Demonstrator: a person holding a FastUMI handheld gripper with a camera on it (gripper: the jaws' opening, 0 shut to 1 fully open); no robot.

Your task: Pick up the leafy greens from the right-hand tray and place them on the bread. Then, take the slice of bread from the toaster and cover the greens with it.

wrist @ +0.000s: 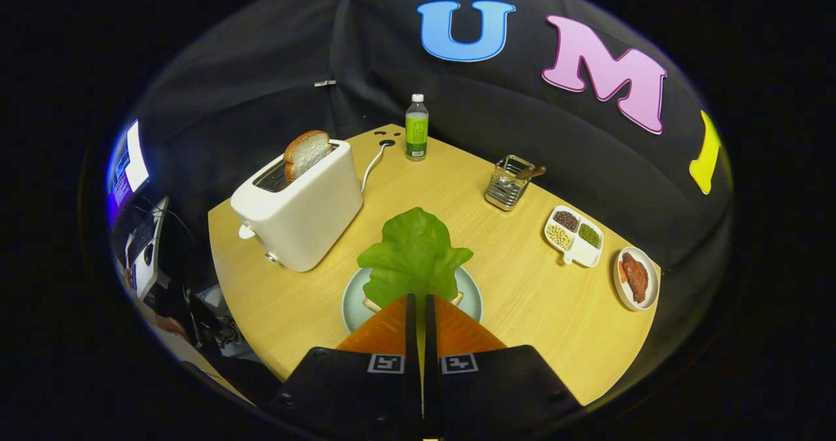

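Gripper [421,310] clenched on leafy greens [415,255], long axis pointing ahead, directly over bread [372,305] on plate [353,304], frame centre.

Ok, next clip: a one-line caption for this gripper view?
Fingers shut on the leafy greens, held over the plate; a bread slice waits in the toaster.

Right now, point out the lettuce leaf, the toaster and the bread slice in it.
lettuce leaf [414,253]: gripper view, middle of the leaf.
toaster [307,215]: gripper view, its front side wall.
bread slice [307,153]: gripper view, cut face.
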